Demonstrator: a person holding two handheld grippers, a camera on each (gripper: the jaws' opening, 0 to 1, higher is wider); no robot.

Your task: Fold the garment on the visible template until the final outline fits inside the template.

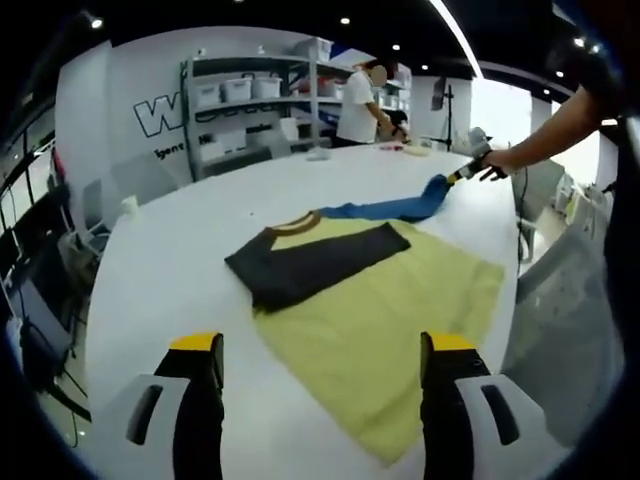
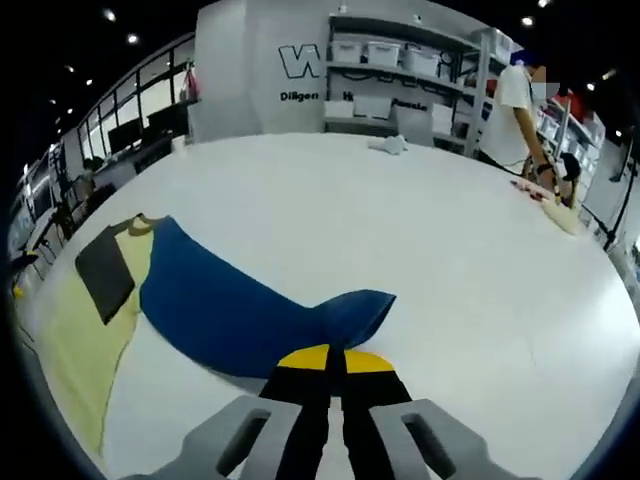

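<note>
- Garment lies spread on the white desk: a pale yellow body, one dark sleeve folded across its chest, and a brown collar at the far end.
- Blue sleeve stretches away from the collar toward the desk's far right side, pulled out long.
- Right gripper has its jaws pressed together on the end of the blue sleeve, the cloth bunching just ahead of the yellow tips; in the left gripper view a person's hand holds it there.
- Left gripper hangs over the near edge of the garment, jaws wide apart with nothing between them.
- Shelves with bins stand beyond the desk, and a person in a white shirt stands beside them.
</note>
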